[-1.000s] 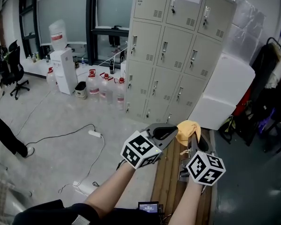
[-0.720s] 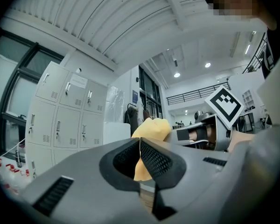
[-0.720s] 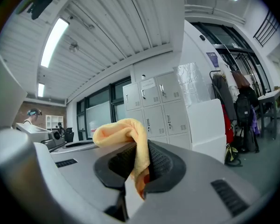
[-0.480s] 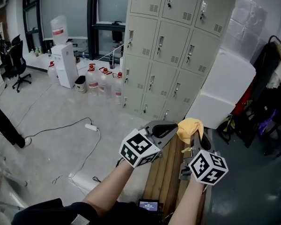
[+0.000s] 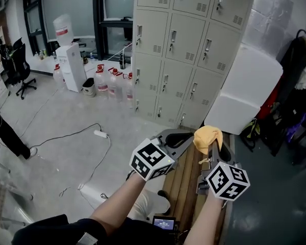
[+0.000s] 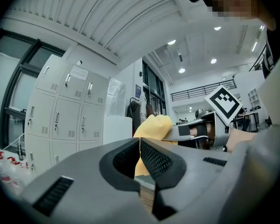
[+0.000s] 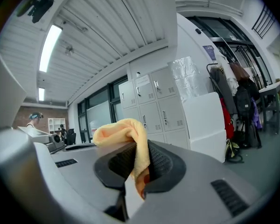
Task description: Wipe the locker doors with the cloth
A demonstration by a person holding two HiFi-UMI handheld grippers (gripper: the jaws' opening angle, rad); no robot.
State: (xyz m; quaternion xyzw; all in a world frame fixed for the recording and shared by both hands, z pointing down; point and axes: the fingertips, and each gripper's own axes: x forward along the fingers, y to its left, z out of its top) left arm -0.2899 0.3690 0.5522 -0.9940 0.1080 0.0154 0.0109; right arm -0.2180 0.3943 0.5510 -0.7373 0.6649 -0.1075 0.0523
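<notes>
Room: grey concrete floor [image 5: 56, 131]; tall bank of beige metal lockers [image 5: 183, 45] against the far wall, doors closed; white water dispenser [image 5: 71, 68] and a row of clear water bottles with red caps [image 5: 112, 83] to its left; large white block [image 5: 245, 93] leaning at its right.

Yellow-orange cloth [image 5: 208, 137]: bunched into a lump at the tips of the right gripper [image 5: 212, 149], well short of the lockers; its long axis runs with the gripper toward the lockers; in the right gripper view, one fold of the cloth [image 7: 126, 134] hangs down between the pads and the rest spills over the left-hand one.

Right gripper [image 7: 137, 164]: clamped on the cloth.

Left gripper [image 6: 140, 157]: pads pressed together, nothing between; held just beside the right, tips level with the cloth [image 6: 154, 127].

Slatted wooden bench [image 5: 186, 182]: below both grippers.
</notes>
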